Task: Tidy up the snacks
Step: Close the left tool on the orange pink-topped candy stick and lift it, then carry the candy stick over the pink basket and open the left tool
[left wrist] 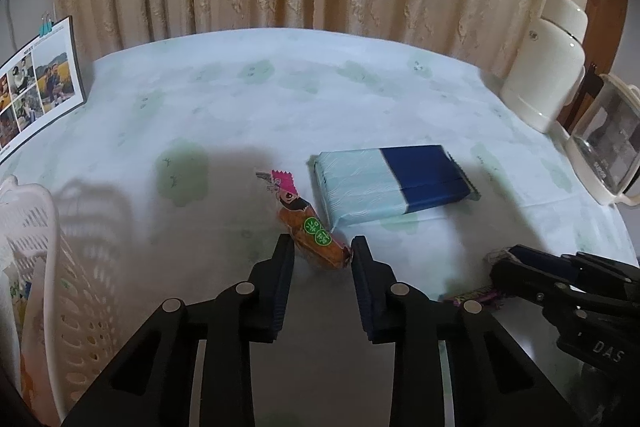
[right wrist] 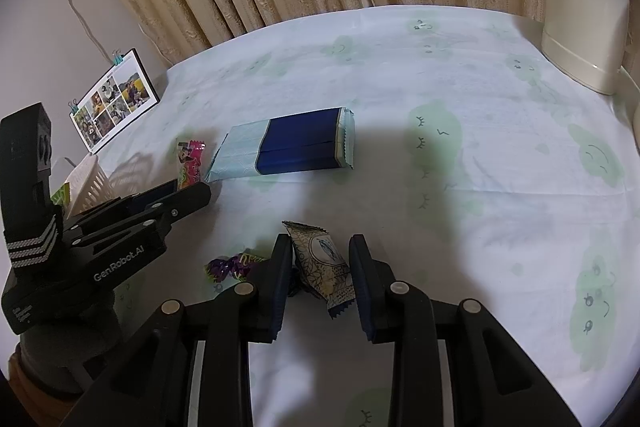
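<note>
My left gripper (left wrist: pixel 320 247) is spread w/ the orange crinkly snack packet w/ pink end (left wrist: pixel 310 223) lying between the tips, not pinched. Right gripper (right wrist: pixel 320 251) also apart, gold-n-navy patterned foil sachet (right wrist: pixel 324 265) sits btwn them on the pale green-print tablecloth (right wrist: pixel 460 167).
</note>
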